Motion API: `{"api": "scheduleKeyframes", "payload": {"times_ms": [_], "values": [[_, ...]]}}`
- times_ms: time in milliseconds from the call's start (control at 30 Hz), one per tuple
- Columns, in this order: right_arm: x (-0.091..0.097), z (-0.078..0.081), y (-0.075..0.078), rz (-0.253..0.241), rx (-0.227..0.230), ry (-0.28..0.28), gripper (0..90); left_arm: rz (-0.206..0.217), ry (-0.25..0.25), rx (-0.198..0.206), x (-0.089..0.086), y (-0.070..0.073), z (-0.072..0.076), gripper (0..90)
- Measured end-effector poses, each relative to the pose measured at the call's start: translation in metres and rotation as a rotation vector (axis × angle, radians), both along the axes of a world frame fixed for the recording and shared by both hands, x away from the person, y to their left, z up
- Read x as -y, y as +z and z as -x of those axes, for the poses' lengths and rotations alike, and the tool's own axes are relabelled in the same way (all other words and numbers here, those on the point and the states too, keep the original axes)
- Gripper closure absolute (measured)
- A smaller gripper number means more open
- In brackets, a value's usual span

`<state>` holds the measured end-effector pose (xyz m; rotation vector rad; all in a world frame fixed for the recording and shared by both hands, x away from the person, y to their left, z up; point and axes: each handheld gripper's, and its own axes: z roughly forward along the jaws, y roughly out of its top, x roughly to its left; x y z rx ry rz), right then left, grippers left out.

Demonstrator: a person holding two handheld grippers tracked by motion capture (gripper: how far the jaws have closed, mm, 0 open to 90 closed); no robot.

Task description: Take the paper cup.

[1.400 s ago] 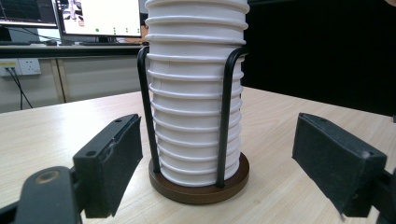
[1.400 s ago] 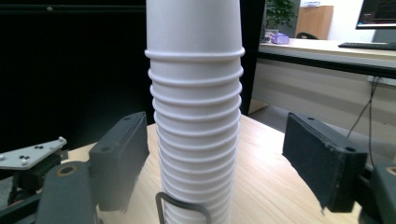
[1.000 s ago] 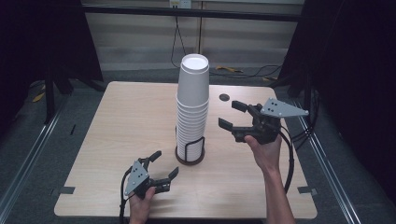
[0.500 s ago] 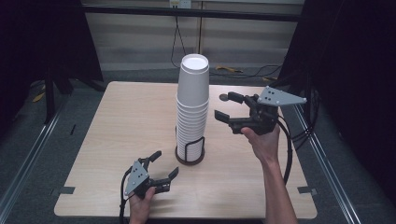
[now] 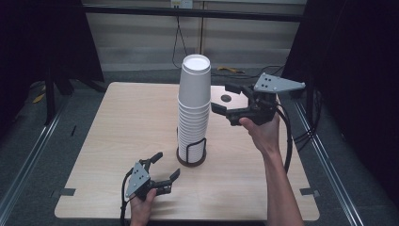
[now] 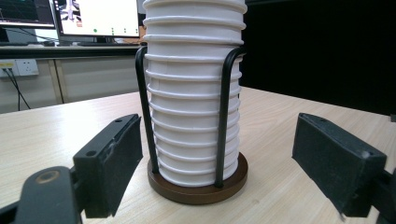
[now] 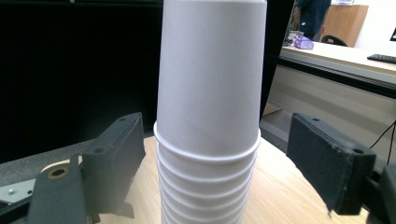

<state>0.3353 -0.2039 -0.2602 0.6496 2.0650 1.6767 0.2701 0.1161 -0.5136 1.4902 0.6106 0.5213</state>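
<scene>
Currently you are resting your left gripper (image 5: 161, 173) open and empty near the holder (image 5: 191, 157) gripping the cup stack (image 5: 194, 108) mid-table, while your right gripper (image 5: 227, 99) is hovering open beside the top cup (image 5: 195, 81).

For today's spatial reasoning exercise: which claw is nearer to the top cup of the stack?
Right. The right claw is raised beside the top cup, open and not touching it. The left claw sits low on the table, near the holder's base.
</scene>
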Motion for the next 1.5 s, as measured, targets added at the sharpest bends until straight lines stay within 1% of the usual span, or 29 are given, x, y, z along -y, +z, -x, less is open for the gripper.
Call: {"api": "scheduleKeyframes", "payload": {"times_ms": [100, 267, 567, 600, 633, 667, 733, 867, 900, 967, 1033, 1200, 1233, 1267, 1333, 1367, 1433, 1500], "values": [[-0.002, -0.001, 0.003, -0.002, -0.001, 0.003, 18.9, -0.003, -0.001, 0.001, 0.0, 0.0, 0.0, 15.7], [-0.007, -0.007, 0.01, 0.017, -0.004, 0.007, 18.1, 0.001, 0.003, 0.0, 0.0, 0.0, 0.0, 15.7], [-0.012, -0.013, 0.021, 0.025, -0.008, 0.021, 16.9, 0.001, 0.0, 0.0, 0.0, 0.0, 0.0, 15.8], [-0.012, -0.014, 0.023, 0.027, -0.012, 0.022, 16.6, 0.001, 0.0, 0.0, 0.0, 0.0, 0.0, 15.8], [-0.015, -0.017, 0.026, 0.04, -0.03, 0.033, 14.7, 0.001, 0.0, 0.0, 0.0, 0.0, 0.0, 15.7], [-0.015, -0.017, 0.026, 0.04, -0.03, 0.033, 14.7, 0.001, 0.0, 0.0, 0.0, 0.0, 0.0, 15.7], [-0.018, -0.02, 0.029, 0.055, -0.041, 0.038, 14.8, 0.001, -0.001, 0.0, 0.0, 0.0, 0.0, 15.8], [-0.019, -0.024, 0.032, 0.057, -0.049, 0.04, 14.0, 0.001, -0.001, 0.0, 0.0, 0.0, 0.0, 15.8], [-0.021, -0.027, 0.034, 0.067, -0.061, 0.05, 14.1, 0.001, -0.002, -0.001, 0.0, 0.0, 0.0, 15.8], [-0.022, -0.028, 0.034, 0.071, -0.062, 0.048, 14.1, 0.001, -0.002, -0.001, 0.0, 0.0, 0.0, 15.8], [-0.024, -0.032, 0.036, 0.073, -0.069, 0.051, 14.0, 0.002, -0.002, -0.001, 0.0, 0.0, 0.0, 15.8], [-0.028, -0.037, 0.037, 0.068, -0.077, 0.06, 14.1, 0.002, -0.002, -0.001, 0.0, 0.0, 0.0, 15.8], [-0.029, -0.038, 0.038, 0.073, -0.077, 0.057, 14.0, 0.002, -0.003, 0.0, 0.0, 0.0, 0.0, 15.8], [-0.03, -0.041, 0.04, 0.049, -0.079, 0.065, 14.0, 0.002, -0.002, -0.001, 0.0, 0.0, 0.0, 15.7], [-0.031, -0.042, 0.041, 0.05, -0.081, 0.064, 13.8, 0.002, -0.003, 0.0, 0.0, 0.0, 0.0, 15.8], [-0.035, -0.046, 0.041, 0.054, -0.09, 0.077, 13.8, 0.002, -0.003, 0.0, 0.0, 0.0, 0.0, 15.8], [-0.037, -0.047, 0.041, 0.06, -0.094, 0.075, 13.8, 0.003, -0.003, 0.0, 0.0, 0.0, 0.0, 15.8], [-0.04, -0.049, 0.041, 0.056, -0.099, 0.089, 13.9, 0.002, -0.004, 0.0, 0.0, 0.0, 0.0, 15.8]]}}
